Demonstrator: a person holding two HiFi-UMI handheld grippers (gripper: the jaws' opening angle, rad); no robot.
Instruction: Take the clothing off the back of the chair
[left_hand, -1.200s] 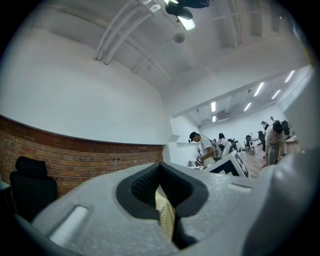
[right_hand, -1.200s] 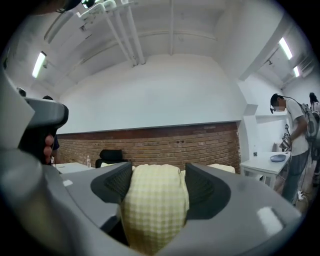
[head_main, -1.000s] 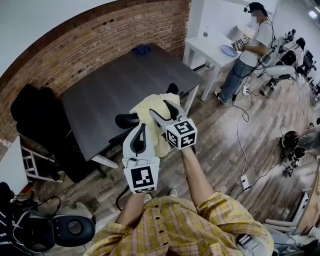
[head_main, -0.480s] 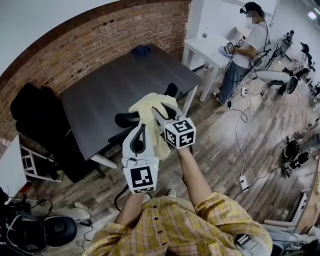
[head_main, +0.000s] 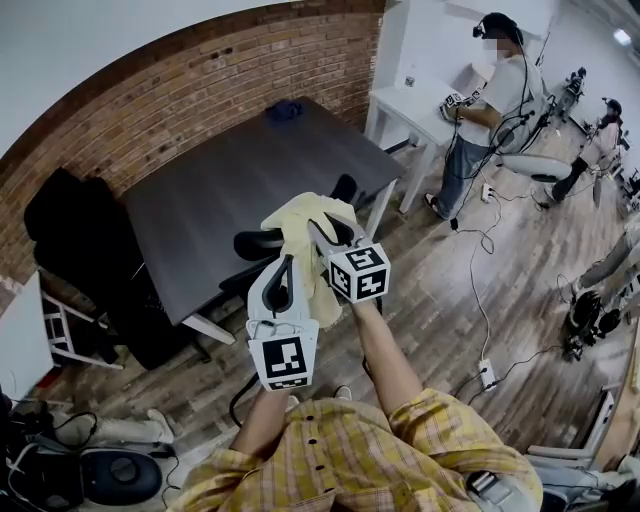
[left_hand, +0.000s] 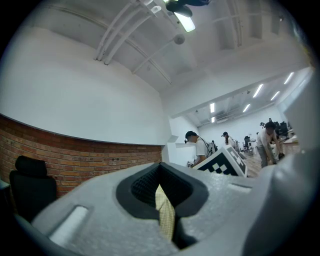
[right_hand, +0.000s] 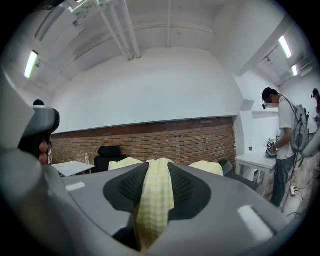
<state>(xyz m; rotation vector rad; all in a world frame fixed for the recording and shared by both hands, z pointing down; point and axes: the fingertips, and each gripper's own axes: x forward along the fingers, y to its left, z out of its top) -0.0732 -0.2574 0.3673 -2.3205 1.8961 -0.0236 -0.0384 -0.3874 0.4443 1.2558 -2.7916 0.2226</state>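
A pale yellow checked garment (head_main: 300, 213) is draped over the back of a black chair (head_main: 346, 186) beside the dark table. My left gripper (head_main: 284, 266) is shut on a thin fold of the garment (left_hand: 165, 216), which shows between its pads in the left gripper view. Just to its right, my right gripper (head_main: 323, 230) has its jaws closing on a wider bunch of the garment (right_hand: 155, 192). That cloth fills the gap between the black pads, and they press on it. Both grippers point about level.
A dark table (head_main: 230, 175) stands beyond the chair, against the brick wall. A second black chair (head_main: 70, 230) is at the left. A white table (head_main: 415, 100) and a person (head_main: 490, 95) are at the back right. Cables and a power strip (head_main: 487, 372) lie on the wooden floor.
The right gripper's jaws have drawn together onto the yellow cloth. Both hands stay in place. The person at the white table has shifted a little to the left.
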